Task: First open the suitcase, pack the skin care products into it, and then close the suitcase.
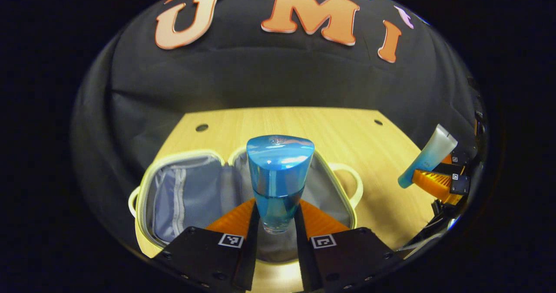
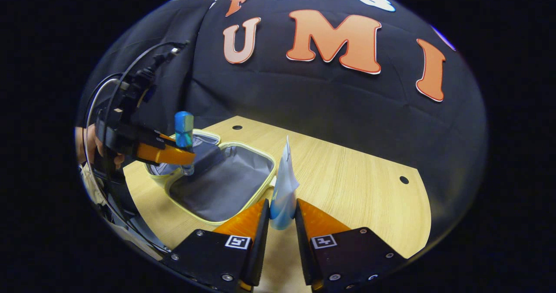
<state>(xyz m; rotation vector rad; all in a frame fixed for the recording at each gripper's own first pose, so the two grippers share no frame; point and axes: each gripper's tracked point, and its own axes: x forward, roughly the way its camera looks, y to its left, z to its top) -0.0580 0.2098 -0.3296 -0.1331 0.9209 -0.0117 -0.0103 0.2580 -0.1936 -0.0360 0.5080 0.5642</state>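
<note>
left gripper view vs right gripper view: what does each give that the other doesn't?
Left gripper view adds: the zipped lining in the left half of the suitcase, and its side handle.
Right gripper view adds: the hand gripping the left tool, its cables, and a side-on look at the blue bottle hanging over the open case.
Shared: suitcase open on the wooden table, left tool shut on the bottle, right tool shut on the tube.

Light wood table (image 2: 347, 180) (small round holes near edges); open suitcase (image 2: 226, 184) lies flat on it.
</note>
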